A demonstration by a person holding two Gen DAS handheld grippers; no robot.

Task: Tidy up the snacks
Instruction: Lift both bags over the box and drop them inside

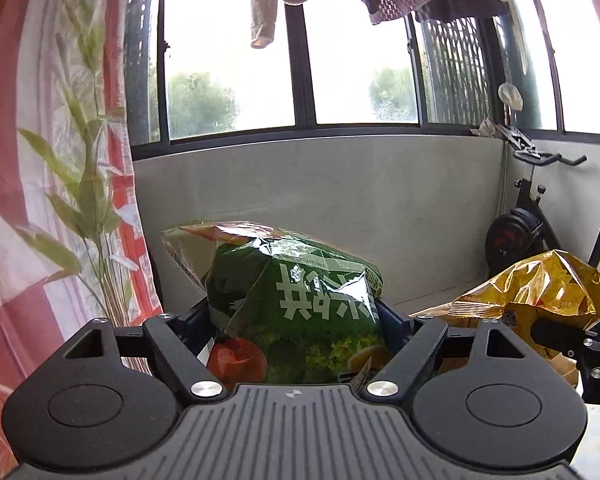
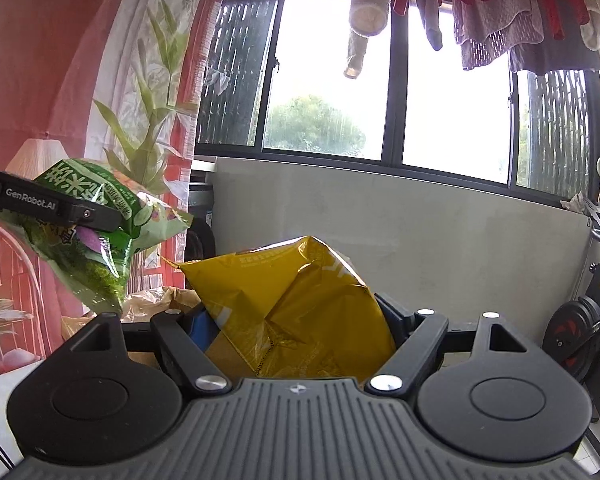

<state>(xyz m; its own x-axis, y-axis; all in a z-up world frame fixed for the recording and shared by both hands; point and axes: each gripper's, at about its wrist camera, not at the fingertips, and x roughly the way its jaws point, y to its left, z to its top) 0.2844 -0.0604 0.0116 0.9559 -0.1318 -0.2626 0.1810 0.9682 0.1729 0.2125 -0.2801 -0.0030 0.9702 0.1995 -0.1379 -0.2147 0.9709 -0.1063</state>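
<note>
Both grippers' fingers clamp puffy snack bags, left gripper (image 1: 296, 320) the green bag (image 1: 300, 300), right gripper (image 2: 300, 320) the yellow bag (image 2: 296, 304); slick film could slip or burst.

From my feed this reads as a home, an enclosed balcony used as a laundry and exercise corner. At twelve o'clock a wide dark-framed window (image 1: 300, 60) shows trees outside, with washing (image 2: 500, 12) hung along the top. At three o'clock stands an exercise bike (image 1: 540, 216); at nine o'clock a red-and-white curtain (image 1: 28, 160) printed with bamboo hangs beside a grey half-wall (image 1: 320, 188).
</note>
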